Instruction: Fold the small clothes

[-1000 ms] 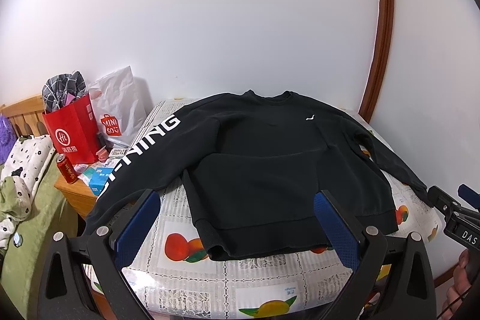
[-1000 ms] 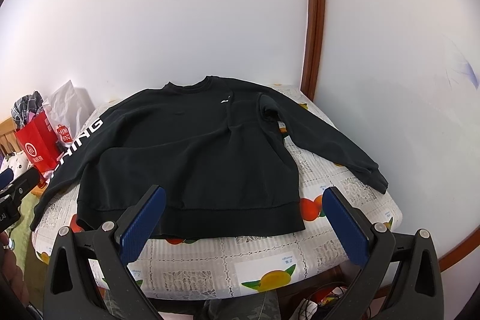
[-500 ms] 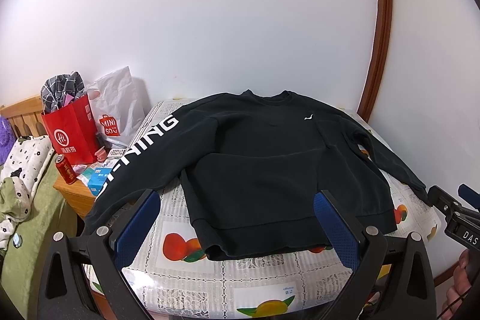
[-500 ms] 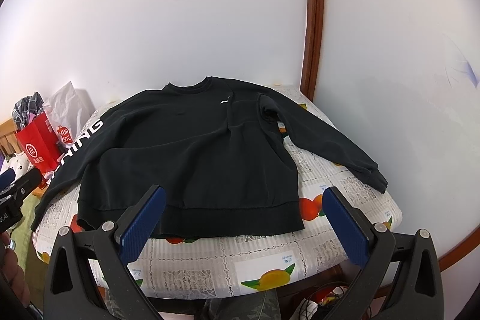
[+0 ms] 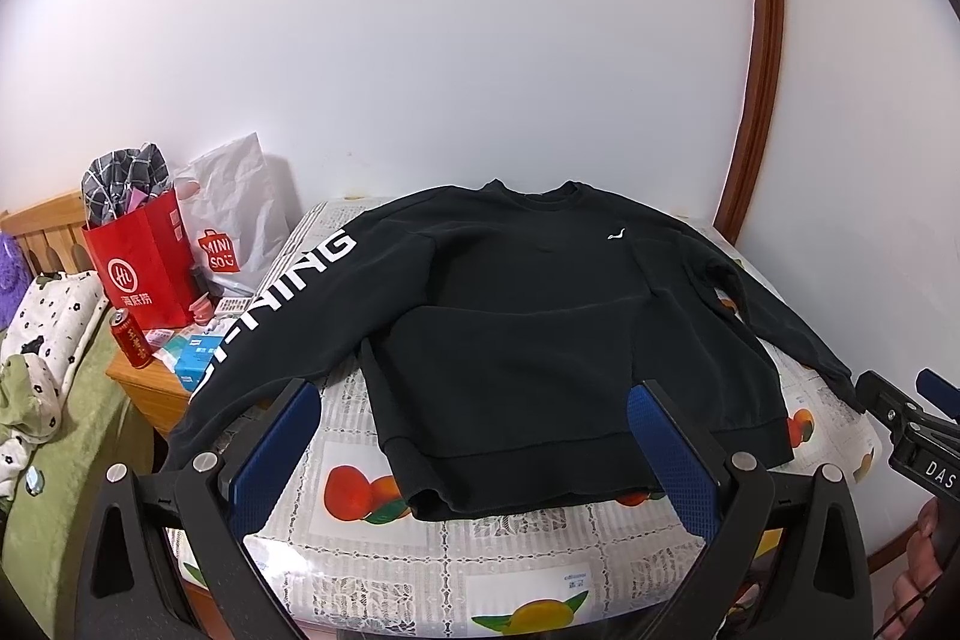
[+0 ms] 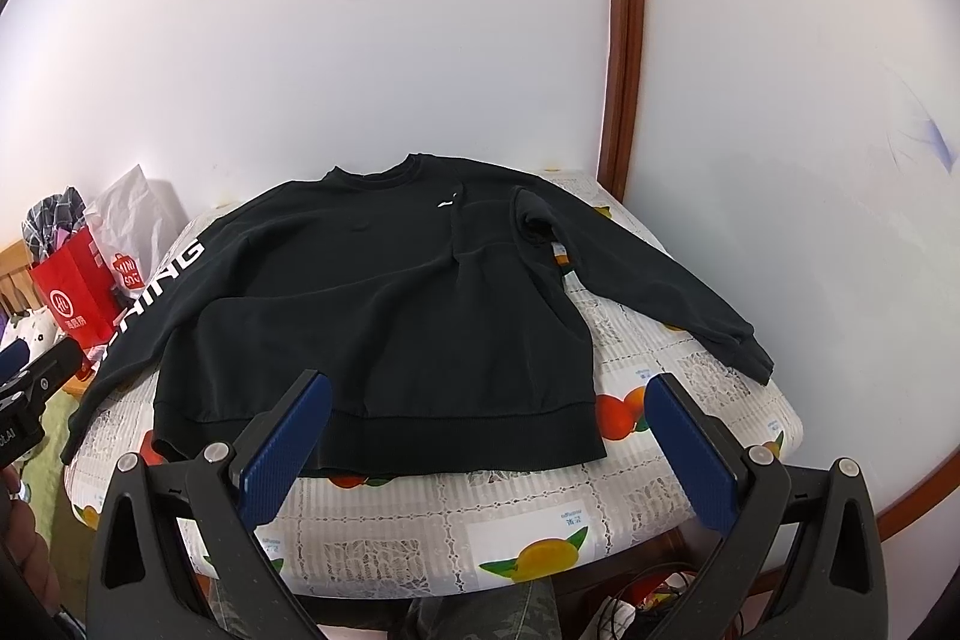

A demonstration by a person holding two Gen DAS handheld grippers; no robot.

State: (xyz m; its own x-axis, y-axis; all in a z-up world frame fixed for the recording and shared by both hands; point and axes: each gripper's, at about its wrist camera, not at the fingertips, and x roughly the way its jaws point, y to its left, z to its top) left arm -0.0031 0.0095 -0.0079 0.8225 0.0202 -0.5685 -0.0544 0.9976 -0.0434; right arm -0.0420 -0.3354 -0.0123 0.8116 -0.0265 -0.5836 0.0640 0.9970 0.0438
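A black sweatshirt [image 5: 528,334] lies flat, front up, on a table with a fruit-print cloth [image 5: 420,568]; it also shows in the right wrist view [image 6: 372,316]. Its left sleeve with white letters [image 5: 282,298] hangs over the table's left edge. Its right sleeve [image 6: 654,286] lies spread toward the right edge. My left gripper [image 5: 474,436] is open and empty, held in front of the hem. My right gripper [image 6: 489,430] is open and empty, also in front of the hem [image 6: 420,430].
A red paper bag [image 5: 141,268], a white bag [image 5: 240,220], a red can [image 5: 129,346] and small boxes sit on a wooden stand left of the table. A bed with bedding [image 5: 42,340] is further left. Walls close in behind and right; cables lie under the table [image 6: 648,610].
Both views shift very slightly; the sweatshirt has not moved and both grippers stay open.
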